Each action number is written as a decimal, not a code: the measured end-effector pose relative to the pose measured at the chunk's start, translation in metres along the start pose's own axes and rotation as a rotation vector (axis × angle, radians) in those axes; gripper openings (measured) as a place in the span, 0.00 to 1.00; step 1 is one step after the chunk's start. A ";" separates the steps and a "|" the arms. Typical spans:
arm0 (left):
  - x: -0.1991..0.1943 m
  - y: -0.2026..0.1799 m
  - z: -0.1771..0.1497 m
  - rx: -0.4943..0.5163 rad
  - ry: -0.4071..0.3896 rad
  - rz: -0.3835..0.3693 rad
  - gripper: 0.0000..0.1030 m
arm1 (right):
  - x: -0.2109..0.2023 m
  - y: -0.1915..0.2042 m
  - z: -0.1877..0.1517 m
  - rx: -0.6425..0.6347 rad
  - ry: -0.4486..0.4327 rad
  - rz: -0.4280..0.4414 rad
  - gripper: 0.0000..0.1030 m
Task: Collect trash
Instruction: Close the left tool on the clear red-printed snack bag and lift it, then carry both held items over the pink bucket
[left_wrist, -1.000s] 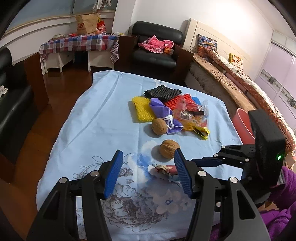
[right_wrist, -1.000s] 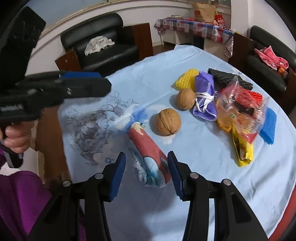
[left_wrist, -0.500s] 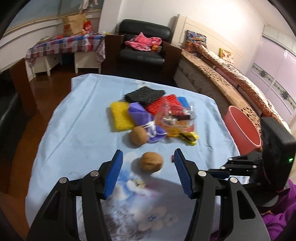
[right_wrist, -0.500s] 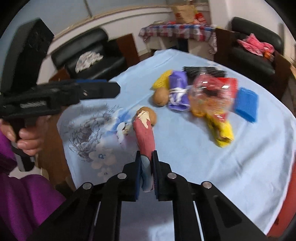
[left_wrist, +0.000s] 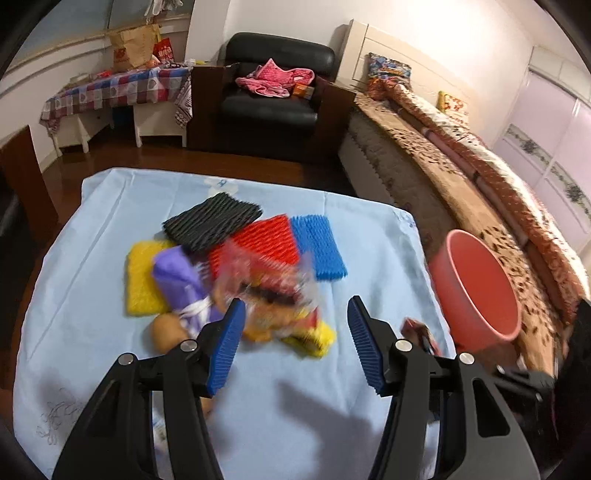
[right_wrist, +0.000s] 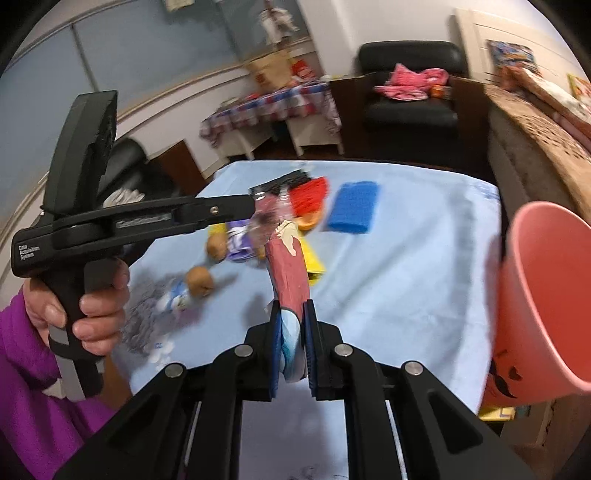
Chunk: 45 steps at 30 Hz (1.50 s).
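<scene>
My right gripper (right_wrist: 291, 343) is shut on a red and blue snack wrapper (right_wrist: 290, 273), lifted off the blue tablecloth (right_wrist: 399, 266); the wrapper's tip (left_wrist: 419, 332) shows beside my left gripper. A pink bucket (right_wrist: 543, 295) stands just off the table's right edge, also seen as the bucket (left_wrist: 476, 288) in the left wrist view. My left gripper (left_wrist: 295, 343) hovers open above a blurred clear snack bag (left_wrist: 266, 284) and a yellow wrapper (left_wrist: 314, 338). From the right wrist view the left gripper (right_wrist: 236, 206) reaches over the pile.
Foam nets lie on the cloth: black (left_wrist: 212, 221), red (left_wrist: 269, 240), blue (left_wrist: 317, 245), yellow (left_wrist: 142, 282), purple (left_wrist: 181, 284). Two walnuts (right_wrist: 199, 278) (right_wrist: 217, 247) sit near them. A bed (left_wrist: 461, 158) runs along the right; a black armchair (left_wrist: 273, 96) is beyond the table.
My right gripper closed on the snack wrapper, lifted it and swung right toward the pink bucket. My left gripper moved forward from the walnuts to above the snack bag pile.
</scene>
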<state>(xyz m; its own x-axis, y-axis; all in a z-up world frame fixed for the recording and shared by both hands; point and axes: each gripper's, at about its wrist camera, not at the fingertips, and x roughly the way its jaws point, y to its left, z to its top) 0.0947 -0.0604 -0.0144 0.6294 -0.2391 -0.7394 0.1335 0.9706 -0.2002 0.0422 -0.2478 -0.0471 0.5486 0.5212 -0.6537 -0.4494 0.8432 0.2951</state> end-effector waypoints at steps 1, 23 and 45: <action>0.006 -0.006 0.001 0.003 0.004 0.021 0.56 | -0.001 -0.003 0.000 0.012 -0.002 -0.004 0.10; 0.027 0.031 -0.015 -0.141 0.085 0.161 0.34 | -0.008 -0.038 -0.018 0.086 -0.034 0.003 0.10; -0.016 -0.035 -0.002 0.023 -0.013 -0.055 0.32 | -0.047 -0.053 -0.024 0.159 -0.142 -0.032 0.10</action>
<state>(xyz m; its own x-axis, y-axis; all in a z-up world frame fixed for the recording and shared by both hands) 0.0787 -0.0911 0.0031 0.6309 -0.2914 -0.7190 0.1851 0.9566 -0.2252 0.0228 -0.3204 -0.0487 0.6602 0.4974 -0.5628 -0.3195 0.8641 0.3888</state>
